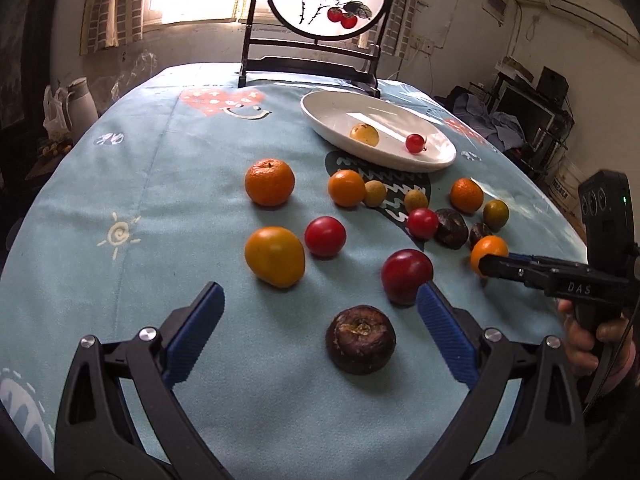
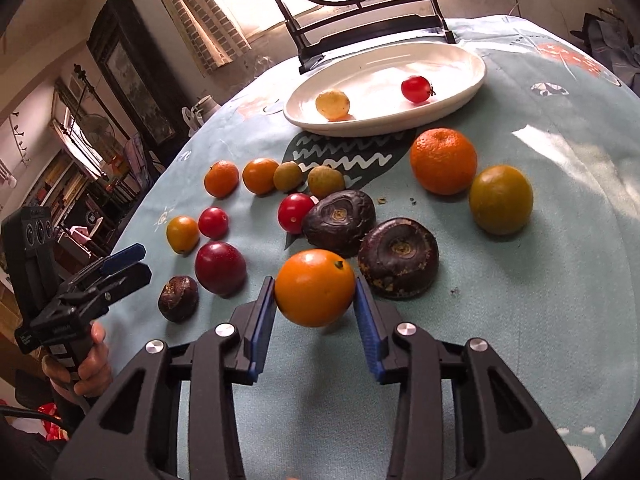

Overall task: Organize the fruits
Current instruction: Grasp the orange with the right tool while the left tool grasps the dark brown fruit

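My right gripper (image 2: pixel 315 286) is shut on a small orange (image 2: pixel 314 286), with a blue pad against each side of it; from the left wrist view its tips (image 1: pixel 486 266) sit at that orange (image 1: pixel 489 250). My left gripper (image 1: pixel 320 294) stands wide open low over the cloth. A dark brown water chestnut (image 1: pixel 360 339) lies between its fingers, untouched, and a dark red plum (image 1: pixel 406 276) sits by its right fingertip. At the far side, a white oval plate (image 1: pixel 340 114) holds a yellowish fruit (image 1: pixel 364 135) and a cherry tomato (image 1: pixel 415 143).
Several fruits lie loose on the blue tablecloth (image 1: pixel 160 200): tangerines (image 1: pixel 269 182), a yellow tomato (image 1: pixel 274 256), red tomatoes (image 1: pixel 325 236), and two more dark chestnuts (image 2: pixel 398 258) right beside the held orange. A black-framed round screen (image 1: pixel 320 60) stands behind the plate.
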Tool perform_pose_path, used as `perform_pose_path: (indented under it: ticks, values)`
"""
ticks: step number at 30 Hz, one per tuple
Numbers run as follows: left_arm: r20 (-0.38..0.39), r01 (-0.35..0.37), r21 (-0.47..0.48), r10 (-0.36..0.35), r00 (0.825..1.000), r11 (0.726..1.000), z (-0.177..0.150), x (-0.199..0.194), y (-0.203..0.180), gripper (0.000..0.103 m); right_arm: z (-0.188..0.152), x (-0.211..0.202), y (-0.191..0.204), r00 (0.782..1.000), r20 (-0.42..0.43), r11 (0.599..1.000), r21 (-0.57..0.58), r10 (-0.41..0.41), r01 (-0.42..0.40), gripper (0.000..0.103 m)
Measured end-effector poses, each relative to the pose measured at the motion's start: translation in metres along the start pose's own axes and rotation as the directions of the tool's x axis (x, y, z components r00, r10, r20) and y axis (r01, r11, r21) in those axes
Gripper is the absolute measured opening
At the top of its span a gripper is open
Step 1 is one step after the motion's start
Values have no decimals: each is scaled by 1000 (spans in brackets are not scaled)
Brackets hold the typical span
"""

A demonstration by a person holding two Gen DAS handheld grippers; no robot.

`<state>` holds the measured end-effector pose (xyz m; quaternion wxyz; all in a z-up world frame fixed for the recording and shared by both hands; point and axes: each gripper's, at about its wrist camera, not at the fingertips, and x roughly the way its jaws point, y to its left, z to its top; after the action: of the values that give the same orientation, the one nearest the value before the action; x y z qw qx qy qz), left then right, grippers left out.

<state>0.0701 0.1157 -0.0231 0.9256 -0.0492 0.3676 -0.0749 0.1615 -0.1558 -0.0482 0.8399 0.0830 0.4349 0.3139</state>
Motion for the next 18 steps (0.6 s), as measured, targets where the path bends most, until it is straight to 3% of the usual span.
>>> perform_pose_path:
  ticks: [3,6,14,18]
  values:
    - [-16,-5,137,7,1000,991,-10,-2,-22,93,0,0,3,1000,3,1000,-10,0,0,40]
    - [-61,-3,206,16,998,979,-16,6,-35,81,-1,-1,5,1000,4,1000,-25,0,0,40]
    - [-136,2,183,23,990,983,-10,24,-34,67,-2,-2,5,1000,5,999,-29,14,-14,40]
    - [-173,7,178,24,985,984,-12,31,-33,46,-2,-2,3,1000,5,999,-23,24,-24,40]
